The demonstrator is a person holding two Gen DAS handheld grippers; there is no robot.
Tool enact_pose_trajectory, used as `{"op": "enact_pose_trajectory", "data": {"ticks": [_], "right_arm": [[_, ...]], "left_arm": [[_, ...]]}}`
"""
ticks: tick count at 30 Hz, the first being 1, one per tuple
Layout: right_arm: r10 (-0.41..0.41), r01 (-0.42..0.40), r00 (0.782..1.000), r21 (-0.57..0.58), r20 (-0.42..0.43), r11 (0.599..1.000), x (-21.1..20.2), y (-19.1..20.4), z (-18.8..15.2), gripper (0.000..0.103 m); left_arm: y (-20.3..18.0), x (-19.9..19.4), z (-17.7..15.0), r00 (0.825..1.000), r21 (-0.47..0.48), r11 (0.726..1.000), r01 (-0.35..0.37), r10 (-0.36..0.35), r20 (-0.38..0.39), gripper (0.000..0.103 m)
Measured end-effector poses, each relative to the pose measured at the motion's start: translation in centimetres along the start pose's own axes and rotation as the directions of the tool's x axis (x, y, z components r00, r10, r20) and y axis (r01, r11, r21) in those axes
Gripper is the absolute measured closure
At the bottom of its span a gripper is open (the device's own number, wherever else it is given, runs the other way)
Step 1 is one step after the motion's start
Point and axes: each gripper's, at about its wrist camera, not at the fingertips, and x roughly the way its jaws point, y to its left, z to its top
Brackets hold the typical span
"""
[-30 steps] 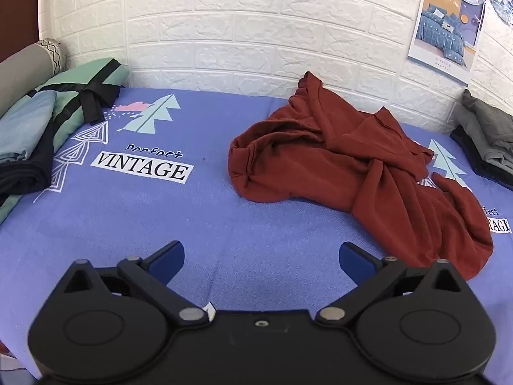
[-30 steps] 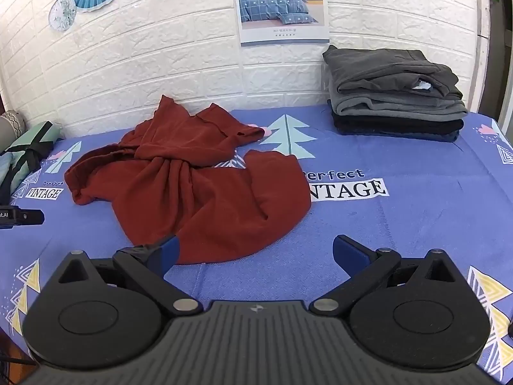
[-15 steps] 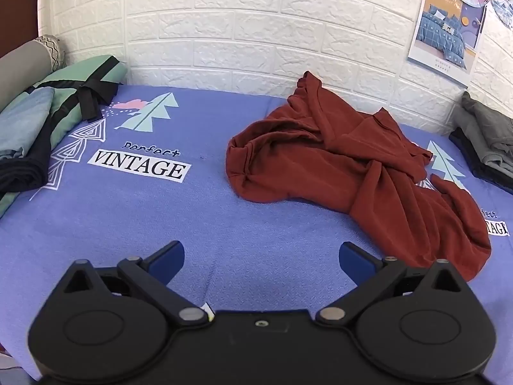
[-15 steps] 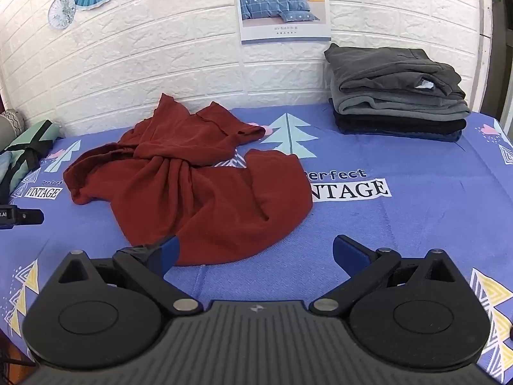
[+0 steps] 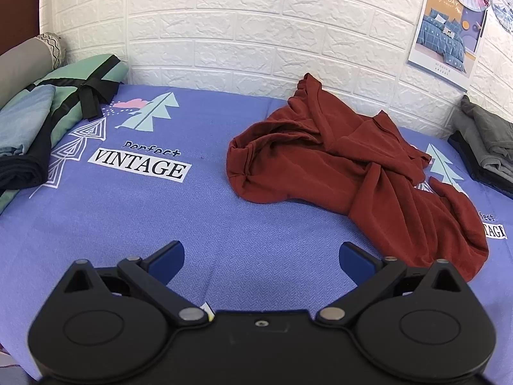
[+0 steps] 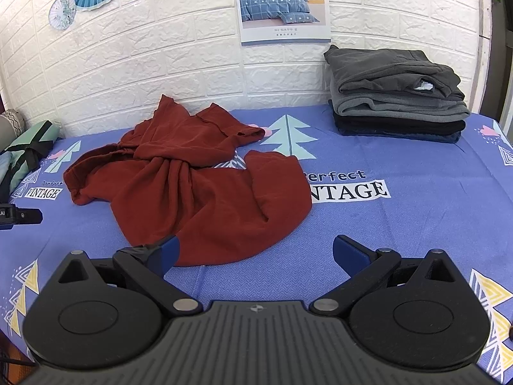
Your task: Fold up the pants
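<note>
Rust-red pants [image 5: 352, 173] lie crumpled and twisted on the blue printed sheet [image 5: 160, 218], toward the back wall. In the right wrist view the same pants [image 6: 198, 192] spread across the middle, their near hem just beyond the fingertips. My left gripper [image 5: 261, 258] is open over bare sheet, short of the pants and to their left. My right gripper [image 6: 255, 253] is open too, its left blue fingertip [image 6: 168, 252] overlapping the near edge of the cloth in the image. Neither holds anything.
A stack of folded grey and dark clothes [image 6: 394, 93] sits at the back right by the wall. Folded green, blue and black fabric [image 5: 38, 122] lies at the left edge. The left gripper's body [image 6: 19, 216] shows at the far left. A white brick wall [image 5: 256, 32] bounds the back.
Both cameras have shifted only slightly; the pants sit a little lower and nearer in each view. Both grippers stay open and the cloth has not moved.
</note>
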Motion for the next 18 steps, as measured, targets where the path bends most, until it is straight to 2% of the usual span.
{"op": "enact_pose_trajectory", "data": {"ticks": [18], "right_arm": [[0.001,-0.001,1.000,-0.005,-0.021,1.000,0.68,0.13,0.14,0.000]], "left_arm": [[0.27,0.42,0.19,1.000,-0.020,1.000,0.008,-0.008,-0.009,0.004]]}}
